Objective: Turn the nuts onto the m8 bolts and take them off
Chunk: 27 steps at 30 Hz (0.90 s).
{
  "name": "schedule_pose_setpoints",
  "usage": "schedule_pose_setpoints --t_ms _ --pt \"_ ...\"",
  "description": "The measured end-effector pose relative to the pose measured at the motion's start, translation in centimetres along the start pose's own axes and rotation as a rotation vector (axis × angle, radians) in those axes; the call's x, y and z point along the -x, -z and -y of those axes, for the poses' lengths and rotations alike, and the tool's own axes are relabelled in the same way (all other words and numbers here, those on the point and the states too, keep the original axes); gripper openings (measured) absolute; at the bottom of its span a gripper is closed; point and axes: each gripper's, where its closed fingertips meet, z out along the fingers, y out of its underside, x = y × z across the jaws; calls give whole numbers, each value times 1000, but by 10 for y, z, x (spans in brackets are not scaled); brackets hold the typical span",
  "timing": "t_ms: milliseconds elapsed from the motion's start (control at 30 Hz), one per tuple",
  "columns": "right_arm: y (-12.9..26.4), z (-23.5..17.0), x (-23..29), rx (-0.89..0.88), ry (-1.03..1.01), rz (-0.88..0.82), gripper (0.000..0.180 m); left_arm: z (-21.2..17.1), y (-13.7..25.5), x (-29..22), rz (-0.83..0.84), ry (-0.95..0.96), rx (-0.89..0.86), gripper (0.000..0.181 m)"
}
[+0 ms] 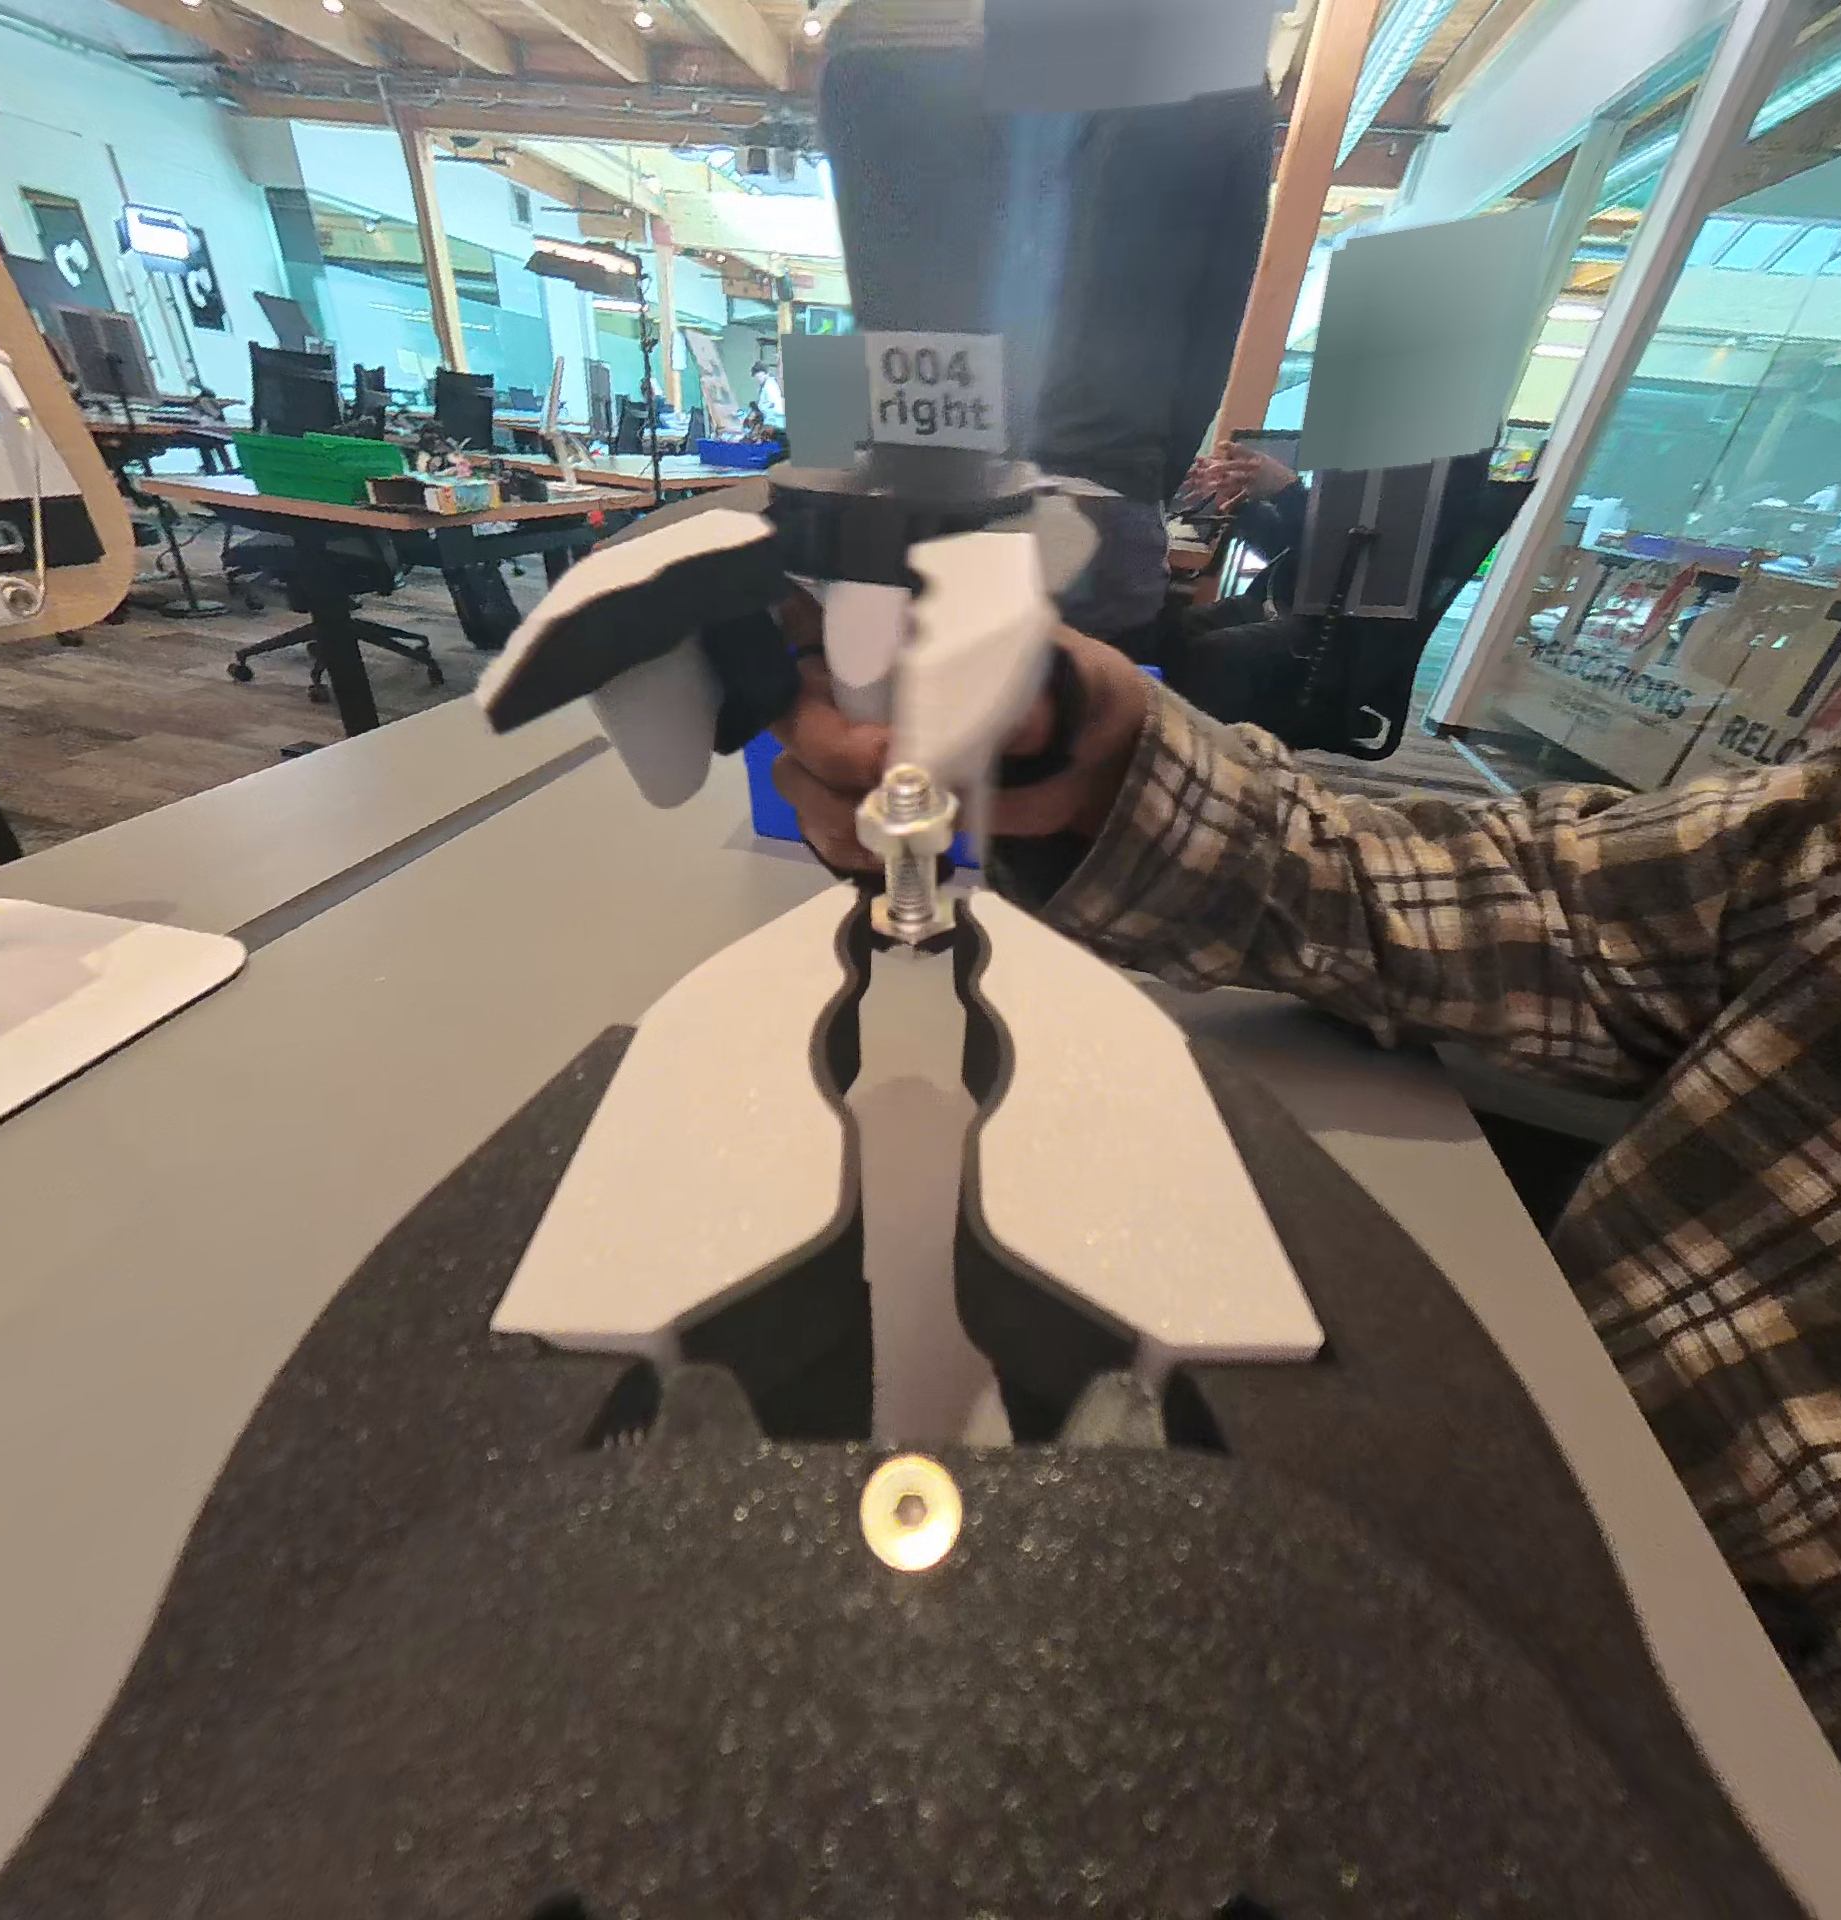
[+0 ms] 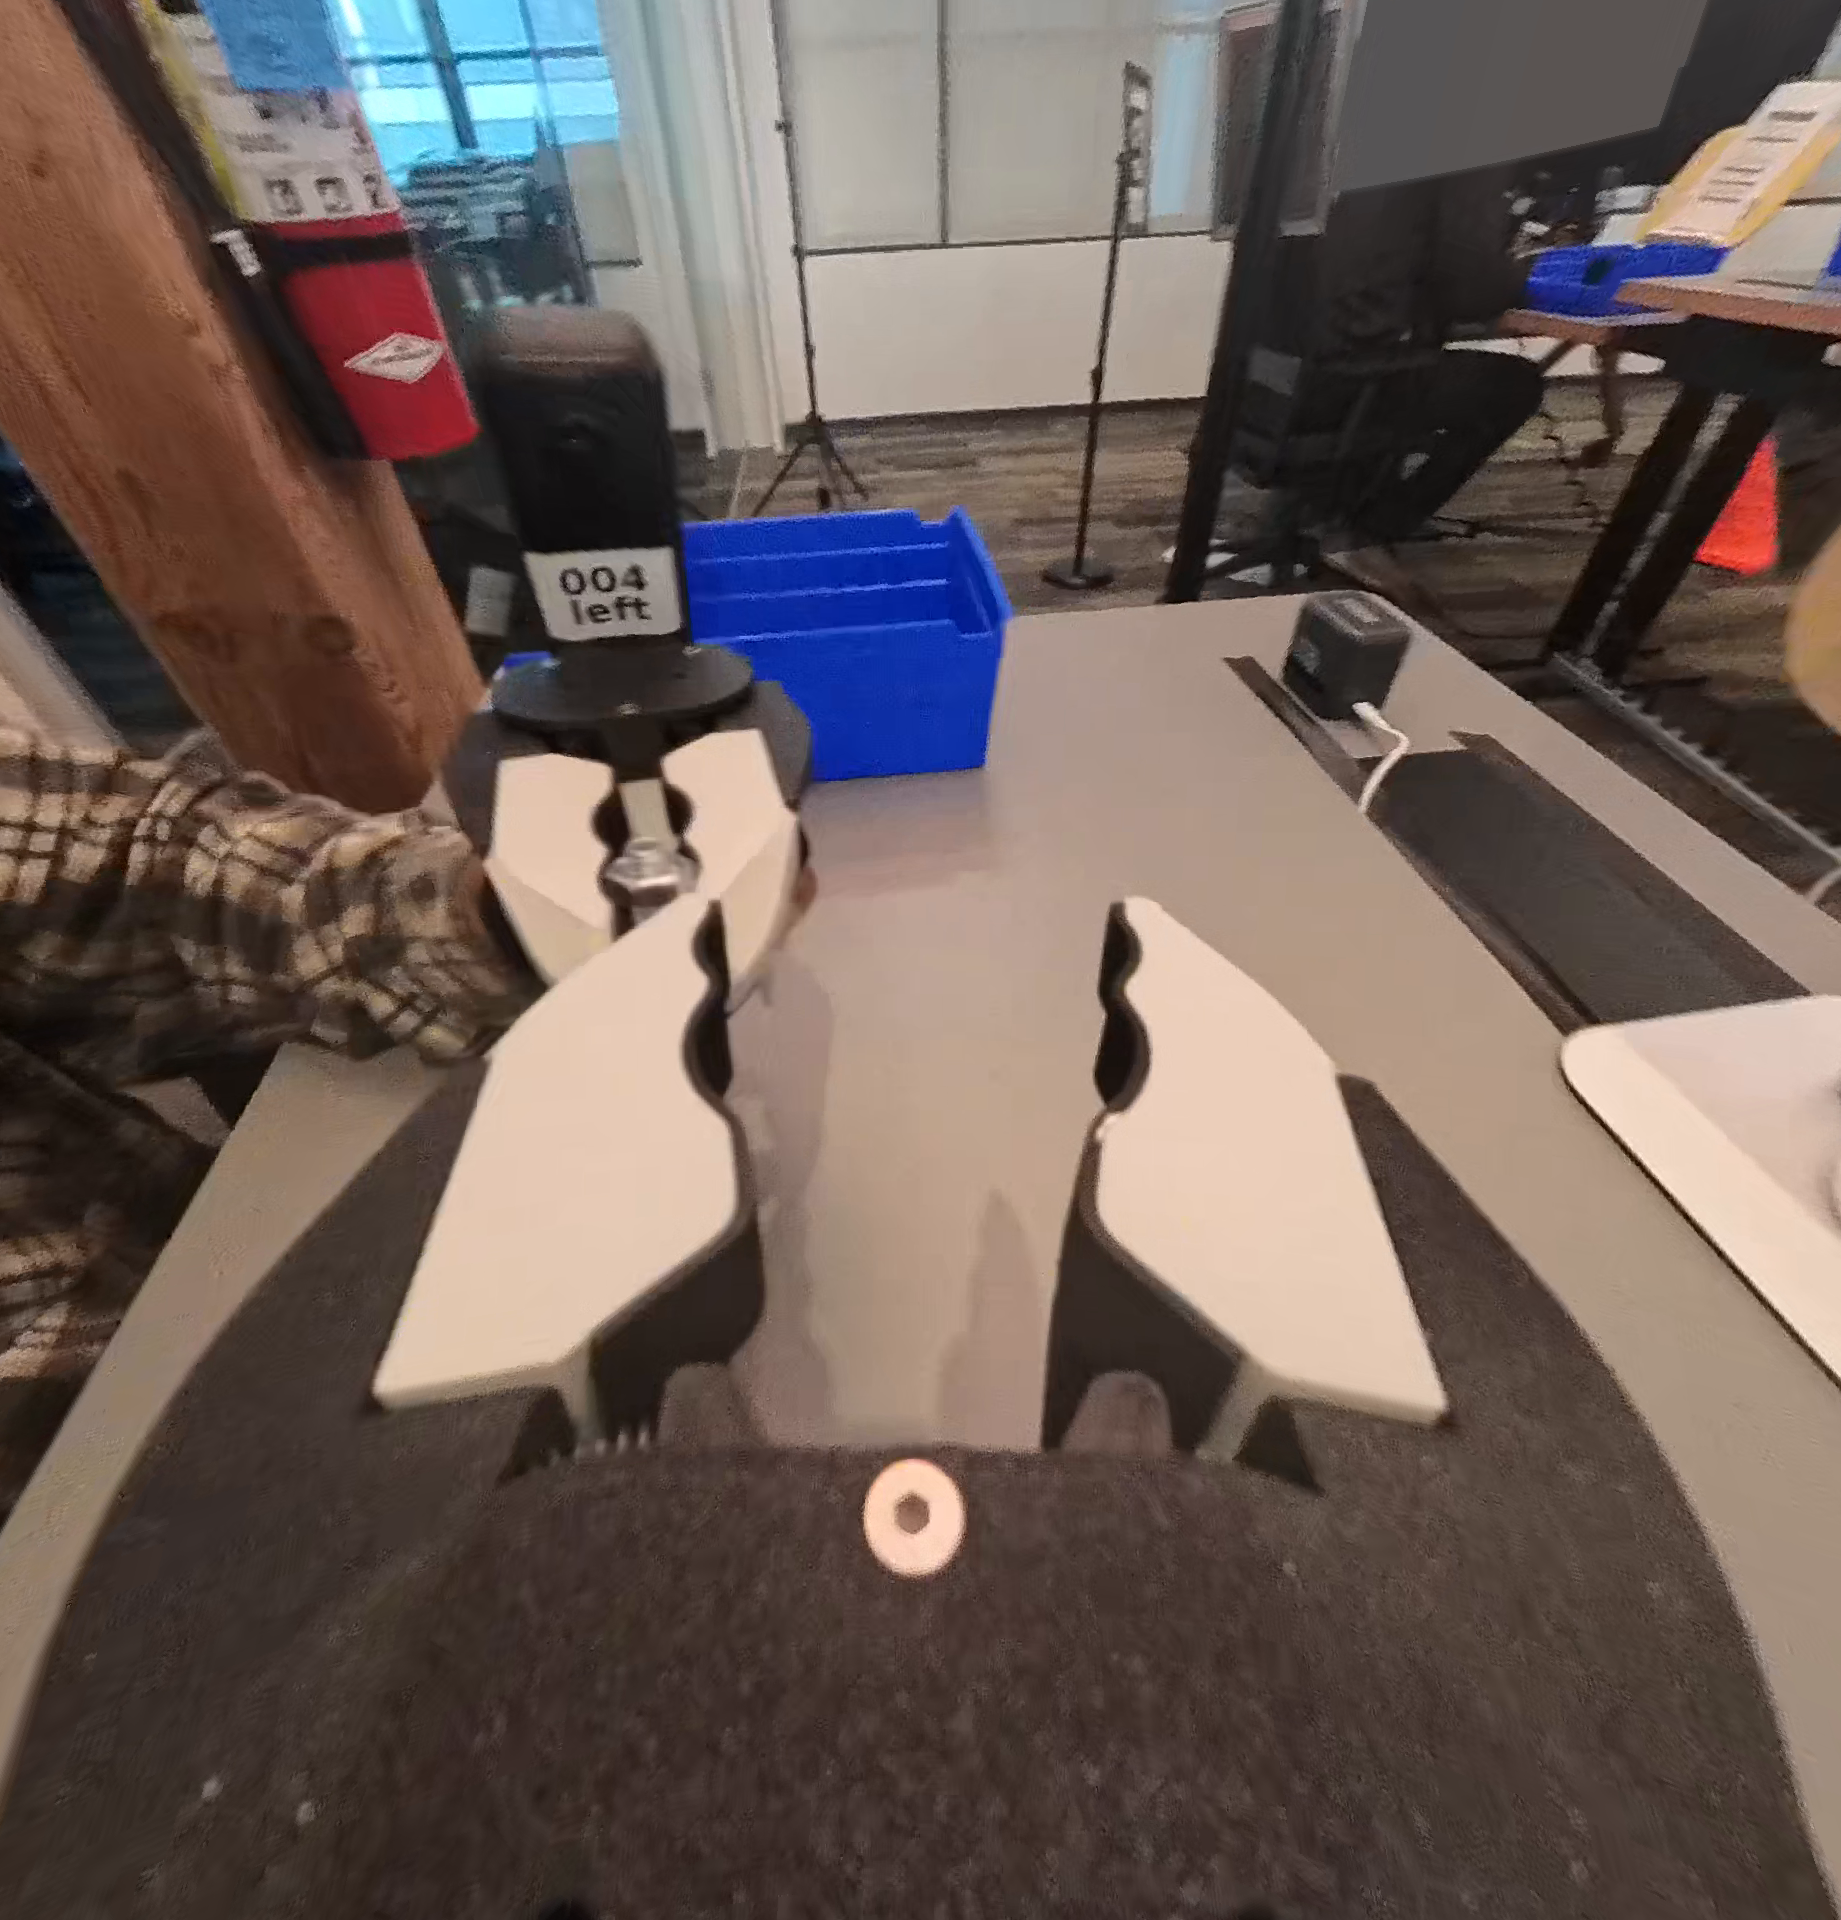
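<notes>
My left gripper (image 1: 911, 920) is clenched on the head end of the m8 bolt (image 1: 903, 868), holding it upright above the grey counter (image 1: 376, 1039). One nut (image 1: 908, 819) sits on the thread near the upper end of the bolt. My right gripper (image 2: 914, 925) is released, jaws spread wide and grasping nothing, just beside the bolt. A blue bin (image 2: 854, 644) stands on the counter behind.

Open-plan office, rows of desks (image 1: 303, 499), swivel chairs (image 1: 292, 390), glass partitions (image 1: 1726, 416)
</notes>
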Motion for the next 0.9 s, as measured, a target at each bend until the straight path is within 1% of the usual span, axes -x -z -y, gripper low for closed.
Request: schedule_pose_setpoints --t_ms 67,133,233,300,367,400,433,500,567,600,733,800,833,900 --pt "14 2 -14 -51 -60 -23 70 1 1 0 -3 3 -5 14" --pt "18 5 -10 -70 -66 4 72 0 0 -1 -1 -3 3 14" --pt "2 8 12 -53 -33 83 81 -2 -2 -1 -2 -2 10 14" --pt "-8 7 24 -26 -28 106 86 -2 -2 -1 -2 -6 10 14" --pt "-13 -1 16 11 -21 61 89 -1 -2 -2 -2 -10 10 14" --pt "-11 -3 8 17 -31 29 98 -2 -2 -1 6 -11 14 14" --pt "-5 -5 -2 15 -53 -6 94 -2 -2 0 10 -12 16 14" --pt "10 -6 -23 -29 -96 -65 95 0 0 -1 -2 -6 3 14" --pt "16 2 -18 -77 -135 -30 98 0 -1 -2 1 -17 9 14" --pt "14 3 -16 -82 -122 -4 100 -1 -1 -2 1 -20 13 14" --pt "-8 4 10 -32 -66 68 108 -2 -3 -3 -1 -19 18 14" --pt "-13 -3 6 -5 -60 37 108 -1 -2 -3 -1 -23 12 14" --pt "-11 -5 -1 -1 -67 11 113 -1 -2 -3 1 -24 12 14" --pt "2 -5 -16 -20 -104 -43 112 0 -2 -3 -1 -22 11 14"
